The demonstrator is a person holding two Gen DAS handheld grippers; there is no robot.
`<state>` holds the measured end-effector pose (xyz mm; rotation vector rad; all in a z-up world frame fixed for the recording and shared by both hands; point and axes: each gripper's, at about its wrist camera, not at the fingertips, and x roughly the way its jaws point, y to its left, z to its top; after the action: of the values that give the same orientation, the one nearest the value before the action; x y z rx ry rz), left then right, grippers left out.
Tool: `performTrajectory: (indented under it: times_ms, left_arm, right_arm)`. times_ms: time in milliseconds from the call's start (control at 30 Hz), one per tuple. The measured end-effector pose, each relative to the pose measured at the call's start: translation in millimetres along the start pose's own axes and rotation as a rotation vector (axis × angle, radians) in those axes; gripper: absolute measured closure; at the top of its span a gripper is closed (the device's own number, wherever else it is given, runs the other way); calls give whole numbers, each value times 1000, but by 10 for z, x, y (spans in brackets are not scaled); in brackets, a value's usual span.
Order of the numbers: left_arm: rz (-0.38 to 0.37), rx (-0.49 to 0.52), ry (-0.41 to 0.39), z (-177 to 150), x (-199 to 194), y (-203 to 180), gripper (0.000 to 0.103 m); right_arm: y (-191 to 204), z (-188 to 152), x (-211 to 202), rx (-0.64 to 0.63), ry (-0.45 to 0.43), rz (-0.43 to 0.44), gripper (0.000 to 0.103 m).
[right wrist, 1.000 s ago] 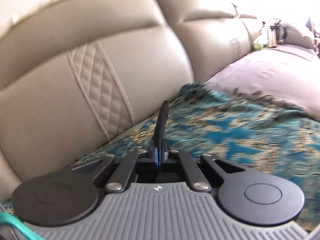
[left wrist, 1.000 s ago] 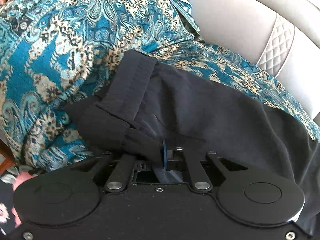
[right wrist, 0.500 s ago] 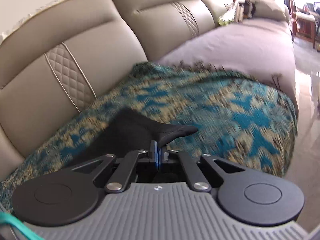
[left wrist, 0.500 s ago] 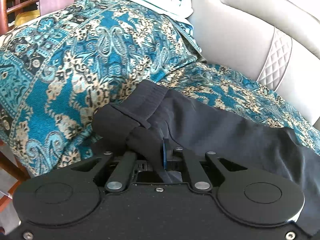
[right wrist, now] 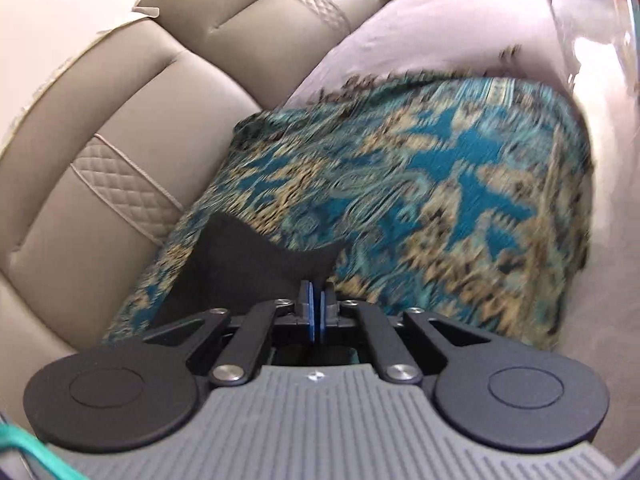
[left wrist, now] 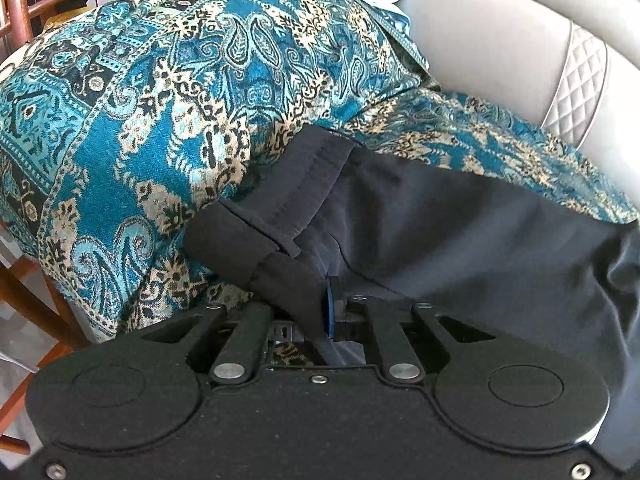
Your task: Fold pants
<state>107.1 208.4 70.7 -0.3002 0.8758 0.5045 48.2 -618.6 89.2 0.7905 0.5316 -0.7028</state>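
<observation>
**A:** Grippers first, nearest the lens. At the bottom centre of the left wrist view, the left gripper (left wrist: 320,312) has its jaws clamped on a bunched fold of the black pants (left wrist: 460,232), right by the waistband (left wrist: 304,176). In the right wrist view the right gripper (right wrist: 316,304) is pinched shut on a thin black edge of the same pants (right wrist: 248,264), which peaks up just above the blue pads (right wrist: 307,312).

**B:** And where does the garment lie?

**A:** Across the teal paisley throw (left wrist: 160,128) that covers the seat of the beige leather sofa (right wrist: 120,120). The waistband sits in the middle of the left view and the cloth runs off to the lower right.

**B:** How will it handle, do you think?

**A:** Soft, light and limp, I judge. It sags and creases between the two holds, so it needs tension from both ends to stay flat. The thicker stitched waistband looks the surest place to grip; thin hems may slip out.

**B:** Any label or writing?

**A:** None I can read. Only a small pale mark on the grey ribbed body at the bottom centre of the right view, too small to make out. Far behind, a wooden chair (left wrist: 16,4) at upper left
</observation>
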Motion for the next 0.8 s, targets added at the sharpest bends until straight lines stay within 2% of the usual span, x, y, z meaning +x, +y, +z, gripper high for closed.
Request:
performTrajectory:
  times_ms: [167, 367, 400, 433, 500, 600, 667, 733, 800]
  left_arm:
    - [13, 20, 0, 44, 26, -27, 94]
    - [18, 26, -2, 63, 31, -24, 93]
    - [22, 29, -1, 58, 37, -25, 93]
    - [24, 34, 1, 51, 47, -25, 92]
    - [24, 37, 4, 33, 63, -28, 92]
    - [18, 34, 8, 16, 84, -13, 91]
    - [17, 34, 10, 9, 95, -9, 90]
    - [17, 39, 10, 5, 103, -9, 90]
    - [19, 47, 9, 1, 107, -16, 90]
  right_arm:
    - [21, 3, 11, -41, 15, -51, 99]
    - [-20, 25, 58, -44, 31, -34, 96]
    - [-32, 13, 88, -34, 40, -35, 83]
    - [-56, 5, 91, -16, 38, -36, 81]
    - [-98, 5, 68, 10, 19, -51, 58]
    - [-180, -2, 16, 51, -25, -116, 59]
    - [-252, -13, -2, 76, -32, -144, 63]
    - [-264, -20, -10, 49, -23, -143, 73]
    - [-199, -40, -5, -25, -11, -151, 75]
